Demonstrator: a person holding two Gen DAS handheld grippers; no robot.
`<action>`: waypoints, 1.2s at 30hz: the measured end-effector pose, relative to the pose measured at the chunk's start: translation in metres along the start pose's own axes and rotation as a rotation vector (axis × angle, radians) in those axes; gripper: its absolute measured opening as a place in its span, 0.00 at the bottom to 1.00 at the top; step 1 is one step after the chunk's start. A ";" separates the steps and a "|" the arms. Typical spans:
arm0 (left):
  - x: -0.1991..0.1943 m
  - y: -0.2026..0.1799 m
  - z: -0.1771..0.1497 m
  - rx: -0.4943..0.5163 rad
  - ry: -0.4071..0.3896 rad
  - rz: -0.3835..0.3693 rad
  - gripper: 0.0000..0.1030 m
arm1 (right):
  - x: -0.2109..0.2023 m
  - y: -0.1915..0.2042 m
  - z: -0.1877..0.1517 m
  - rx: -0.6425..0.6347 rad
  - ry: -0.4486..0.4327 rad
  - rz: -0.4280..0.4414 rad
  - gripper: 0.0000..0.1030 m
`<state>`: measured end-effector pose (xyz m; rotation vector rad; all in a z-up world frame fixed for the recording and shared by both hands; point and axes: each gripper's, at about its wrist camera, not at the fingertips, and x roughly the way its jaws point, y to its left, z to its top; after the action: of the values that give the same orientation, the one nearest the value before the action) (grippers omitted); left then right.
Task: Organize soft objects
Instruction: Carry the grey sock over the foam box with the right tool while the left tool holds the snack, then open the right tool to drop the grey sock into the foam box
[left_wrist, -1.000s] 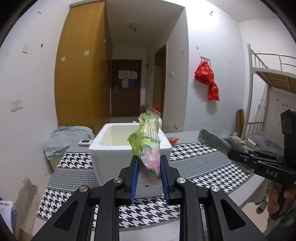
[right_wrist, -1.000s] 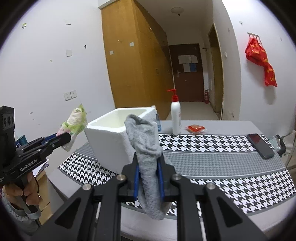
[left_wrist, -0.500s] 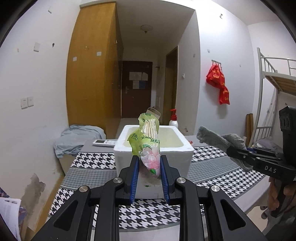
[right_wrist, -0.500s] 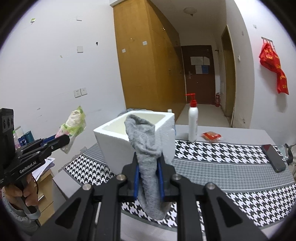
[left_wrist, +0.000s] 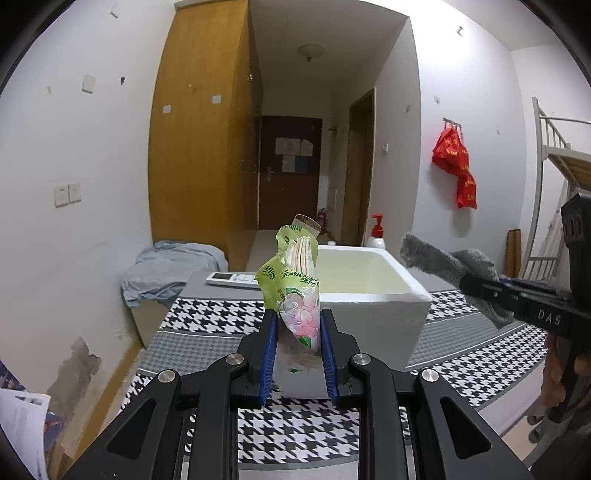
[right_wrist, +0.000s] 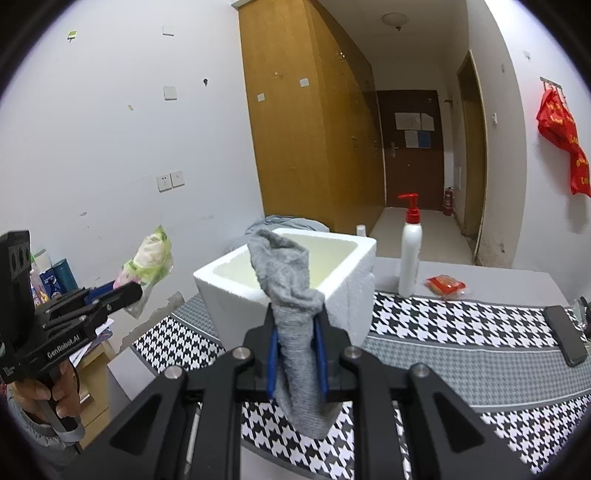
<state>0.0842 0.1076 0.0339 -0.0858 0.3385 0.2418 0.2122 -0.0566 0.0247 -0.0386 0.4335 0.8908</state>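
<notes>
My left gripper (left_wrist: 298, 325) is shut on a green tissue pack (left_wrist: 295, 280) with a pink flower print, held upright in the air in front of the white foam box (left_wrist: 373, 299). My right gripper (right_wrist: 295, 332) is shut on a grey sock (right_wrist: 291, 295) that hangs down between its fingers, also in the air before the foam box (right_wrist: 347, 291). The box is open on top and its visible inside looks bare. The right gripper with the sock shows at the right of the left wrist view (left_wrist: 480, 288). The left gripper with the pack shows at the left of the right wrist view (right_wrist: 129, 291).
A houndstooth cloth (right_wrist: 461, 332) covers the table. On it stand a white pump bottle (right_wrist: 410, 254), a red packet (right_wrist: 445, 285), a black phone (right_wrist: 565, 334) and a white remote (left_wrist: 232, 278). Blue-grey cloth (left_wrist: 170, 269) lies at the far left.
Both grippers rose and shifted left of the box while keeping their grip. The foam box now sits more to the right in both views.
</notes>
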 end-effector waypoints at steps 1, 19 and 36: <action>0.000 0.000 0.000 0.000 0.001 0.004 0.23 | 0.002 0.000 0.002 -0.001 -0.002 0.001 0.20; 0.008 0.018 0.004 -0.019 -0.001 0.031 0.23 | 0.048 0.008 0.033 -0.031 0.014 0.037 0.20; 0.016 0.031 0.002 -0.037 0.009 0.057 0.23 | 0.093 0.010 0.050 -0.021 0.059 0.044 0.20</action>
<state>0.0916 0.1415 0.0294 -0.1137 0.3453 0.3045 0.2729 0.0296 0.0361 -0.0751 0.4819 0.9398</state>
